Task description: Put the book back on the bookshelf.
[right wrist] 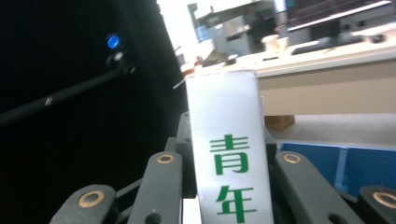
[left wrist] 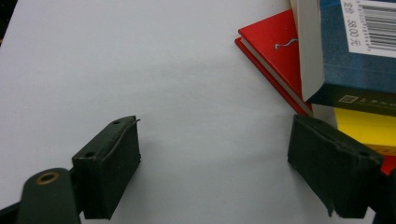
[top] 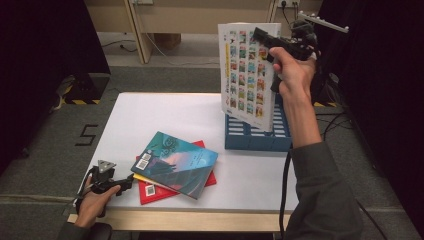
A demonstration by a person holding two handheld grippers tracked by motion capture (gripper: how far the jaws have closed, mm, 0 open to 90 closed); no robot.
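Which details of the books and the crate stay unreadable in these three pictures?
- Blue crate: its inside, high view, hidden by the white book held in the right gripper.
- White book's spine: lower characters, right gripper view, cut by the bottom edge.
- Yellow book: cover, left gripper view, hidden under the blue book.
- Cover titles: high view, too small.

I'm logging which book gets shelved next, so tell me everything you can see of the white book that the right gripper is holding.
The thin white paperback book with rows of small colourful pictures on its cover is clamped near its top edge by the right gripper. It hangs roughly upright, slightly tilted, over the blue slotted plastic rack; whether its bottom edge touches the rack is unclear. Its white spine carries green characters, seen between the shut jaws.
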